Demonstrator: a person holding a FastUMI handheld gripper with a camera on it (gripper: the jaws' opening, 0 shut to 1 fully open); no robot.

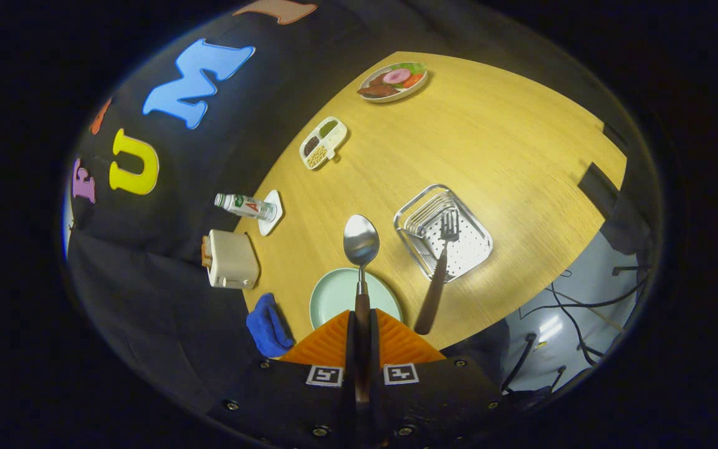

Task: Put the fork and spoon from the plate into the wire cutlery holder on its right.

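Spoon (pixel 361 240) in closed jaws above plate (pixel 334 299) (no legible writing)

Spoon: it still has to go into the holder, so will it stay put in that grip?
The hand-held gripper pinches only the spoon handle's end; the bowl's weight may pivot it. Polished metal looks slippery.

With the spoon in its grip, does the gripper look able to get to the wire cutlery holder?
Probably yes. The gripper is shut on the spoon above the plate; the wire cutlery holder sits just to the right, open-topped, with only the fork leaning in it.
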